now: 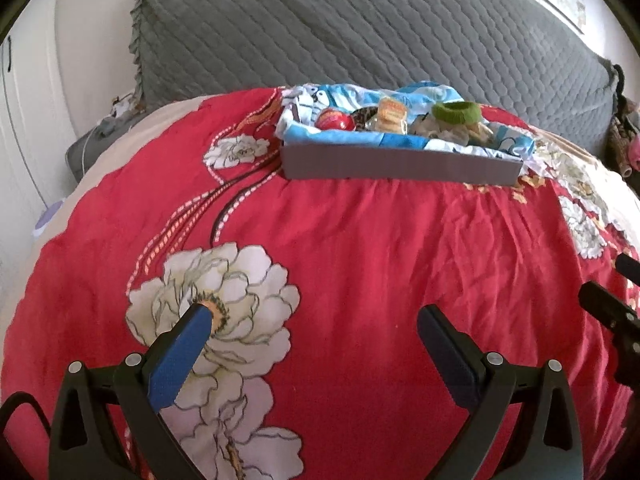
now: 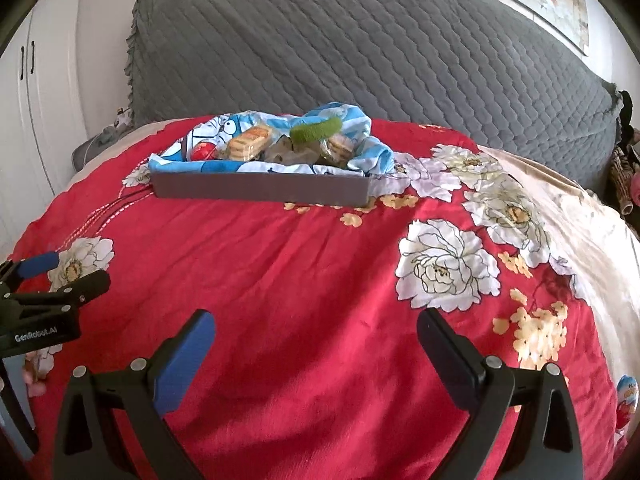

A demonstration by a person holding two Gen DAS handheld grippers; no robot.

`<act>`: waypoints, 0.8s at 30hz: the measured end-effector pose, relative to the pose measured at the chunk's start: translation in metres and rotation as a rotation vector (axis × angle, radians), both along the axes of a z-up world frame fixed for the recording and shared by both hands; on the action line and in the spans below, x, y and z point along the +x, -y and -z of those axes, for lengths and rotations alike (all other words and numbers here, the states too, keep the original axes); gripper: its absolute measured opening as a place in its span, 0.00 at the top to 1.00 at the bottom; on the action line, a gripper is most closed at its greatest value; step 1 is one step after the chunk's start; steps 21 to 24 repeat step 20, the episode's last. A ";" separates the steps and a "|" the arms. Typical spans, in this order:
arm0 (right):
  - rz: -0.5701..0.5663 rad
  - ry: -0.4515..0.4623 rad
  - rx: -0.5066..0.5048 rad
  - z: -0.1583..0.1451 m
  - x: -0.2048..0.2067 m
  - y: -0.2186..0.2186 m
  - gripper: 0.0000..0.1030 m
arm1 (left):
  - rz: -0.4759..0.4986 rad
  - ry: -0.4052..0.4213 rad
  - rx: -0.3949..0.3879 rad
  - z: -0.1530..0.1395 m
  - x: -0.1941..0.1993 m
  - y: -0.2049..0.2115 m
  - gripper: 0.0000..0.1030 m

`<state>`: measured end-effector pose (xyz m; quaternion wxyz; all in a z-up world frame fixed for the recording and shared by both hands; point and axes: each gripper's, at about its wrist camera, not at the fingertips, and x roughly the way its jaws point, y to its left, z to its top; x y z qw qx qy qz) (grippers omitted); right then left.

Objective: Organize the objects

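Mostly the grey quilted headboard (image 2: 360, 52) fills the room behind a bed (image 2: 300, 272) with a red flowered cover. On it, straight ahead and well apart from both tools, lies the grey tray (image 2: 260, 190), long axis left to right, holding snacks and a green ring (image 2: 316, 130). The left hand-held gripper (image 1: 314, 322) and right hand-held gripper (image 2: 316, 328) are spread, empty; the right seems slightly nearer.

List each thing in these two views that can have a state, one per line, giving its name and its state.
left gripper: open, empty, above the bedspread
right gripper: open, empty
grey box: open-topped, lined with blue cartoon cloth, filled
green ring: resting on top of the box's contents
biscuit packet: lying in the box
red ball: lying in the box
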<state>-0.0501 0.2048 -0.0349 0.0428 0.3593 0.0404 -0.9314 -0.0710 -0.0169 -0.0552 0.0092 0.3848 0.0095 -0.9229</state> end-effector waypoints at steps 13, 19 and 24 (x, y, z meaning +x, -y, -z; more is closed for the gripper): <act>-0.009 0.012 -0.003 0.005 0.001 -0.001 0.01 | -0.011 0.016 0.021 0.010 0.007 0.001 0.00; -0.014 0.015 -0.002 0.008 0.002 -0.001 0.01 | -0.030 0.004 0.057 0.007 0.005 0.007 0.00; -0.014 0.016 -0.001 0.008 0.002 -0.001 0.01 | -0.032 0.003 0.058 0.007 0.004 0.008 0.00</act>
